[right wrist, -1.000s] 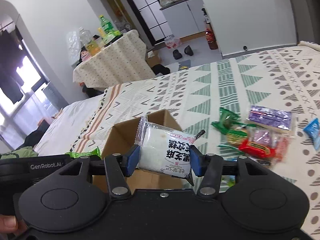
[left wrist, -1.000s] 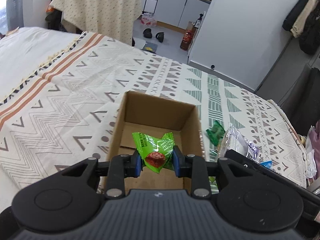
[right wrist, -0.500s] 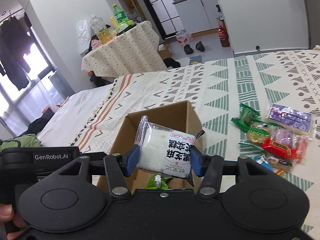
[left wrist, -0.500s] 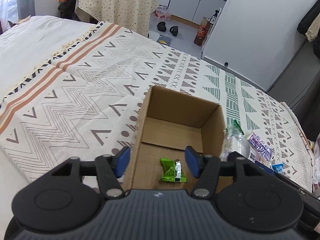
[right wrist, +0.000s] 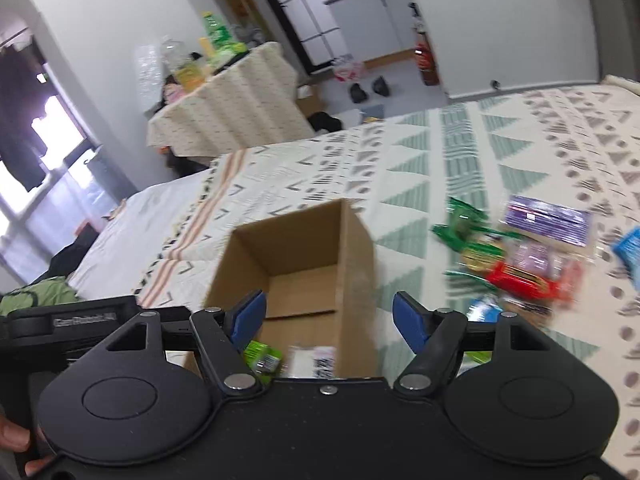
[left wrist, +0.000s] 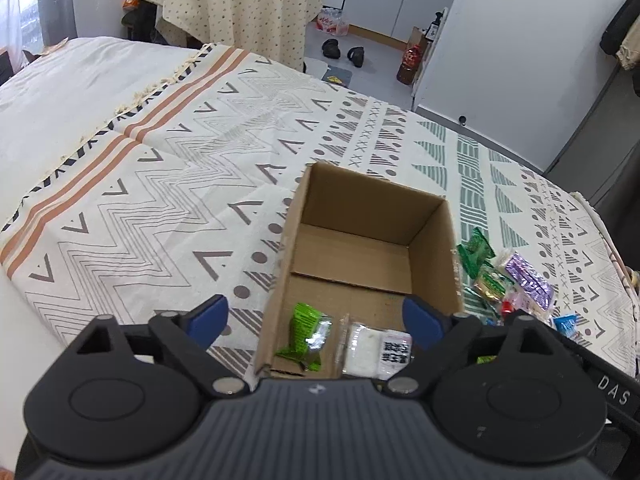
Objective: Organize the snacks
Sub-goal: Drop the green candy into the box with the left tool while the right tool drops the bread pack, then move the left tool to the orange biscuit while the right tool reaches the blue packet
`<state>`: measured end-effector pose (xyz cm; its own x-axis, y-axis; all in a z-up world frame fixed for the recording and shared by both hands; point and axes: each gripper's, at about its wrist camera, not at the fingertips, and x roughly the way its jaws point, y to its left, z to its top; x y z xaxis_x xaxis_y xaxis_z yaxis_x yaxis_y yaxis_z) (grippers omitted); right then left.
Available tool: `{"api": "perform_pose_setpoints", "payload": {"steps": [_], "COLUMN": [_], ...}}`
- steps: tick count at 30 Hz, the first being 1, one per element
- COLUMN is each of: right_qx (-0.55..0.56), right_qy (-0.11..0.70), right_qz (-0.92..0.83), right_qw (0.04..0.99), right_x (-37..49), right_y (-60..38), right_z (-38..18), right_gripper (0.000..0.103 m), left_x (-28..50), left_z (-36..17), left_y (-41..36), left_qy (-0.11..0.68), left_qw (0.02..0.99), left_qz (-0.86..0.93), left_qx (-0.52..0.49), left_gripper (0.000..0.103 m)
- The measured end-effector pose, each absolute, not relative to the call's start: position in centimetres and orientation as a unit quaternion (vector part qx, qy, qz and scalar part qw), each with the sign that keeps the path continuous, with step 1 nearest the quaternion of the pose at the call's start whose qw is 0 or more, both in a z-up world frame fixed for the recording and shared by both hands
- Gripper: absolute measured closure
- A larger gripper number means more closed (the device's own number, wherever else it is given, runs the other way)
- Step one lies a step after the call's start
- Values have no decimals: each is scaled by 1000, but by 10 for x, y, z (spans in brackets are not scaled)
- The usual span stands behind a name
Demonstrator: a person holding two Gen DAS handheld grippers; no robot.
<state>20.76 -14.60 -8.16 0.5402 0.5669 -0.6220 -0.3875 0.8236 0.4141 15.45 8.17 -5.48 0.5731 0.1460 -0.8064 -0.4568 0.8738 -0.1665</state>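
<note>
An open cardboard box (left wrist: pixel 436 248) (right wrist: pixel 356 240) stands on the patterned bedspread. Inside it, at the near end, lie a green snack packet (left wrist: pixel 306 330) (right wrist: pixel 262 356) and a white packet with black print (left wrist: pixel 376 348) (right wrist: pixel 314 360). My left gripper (left wrist: pixel 316 318) hangs open above the near end of the box with nothing between its fingers. Over the same box my right gripper (right wrist: pixel 334 320) is also open and empty. A pile of loose snacks (left wrist: pixel 508 280) (right wrist: pixel 516 252) lies on the bedspread right of the box: green, purple, red and blue packets.
The bedspread (left wrist: pixel 160 184) stretches wide to the left of the box. Beyond the bed stand a table under a dotted cloth (left wrist: pixel 236 4) (right wrist: pixel 228 112), white cabinets (left wrist: pixel 384 4), shoes and a bottle on the floor. A hand (right wrist: pixel 16 444) grips the other gripper's body at lower left.
The right gripper opened and let the white packet drop into the box beside the green one. The left gripper, which released the green packet earlier, opened wider and drew back.
</note>
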Motion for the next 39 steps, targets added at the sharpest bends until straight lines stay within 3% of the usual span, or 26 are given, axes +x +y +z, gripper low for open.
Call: {"api": "perform_pose_setpoints", "payload": {"steps": [4, 7, 13, 39], "right_qx": [122, 127, 129, 183], "right_qy": [399, 398, 398, 403], "right_qz": [252, 236, 210, 146], "right_qw": [873, 877, 883, 885], "right_x": [208, 207, 209, 213], "right_y": [-167, -184, -221, -323], "right_z": [-81, -80, -78, -100], "right_gripper": [32, 23, 19, 23], "left_x": [156, 158, 162, 181], "left_z": [-51, -49, -47, -63], "left_y": [67, 54, 26, -82], "left_qy": [423, 419, 415, 431], "left_qw": [873, 877, 884, 887], "left_qz": [164, 155, 132, 60], "left_qx": [-178, -175, -171, -152], "left_gripper": [0, 0, 0, 2]}}
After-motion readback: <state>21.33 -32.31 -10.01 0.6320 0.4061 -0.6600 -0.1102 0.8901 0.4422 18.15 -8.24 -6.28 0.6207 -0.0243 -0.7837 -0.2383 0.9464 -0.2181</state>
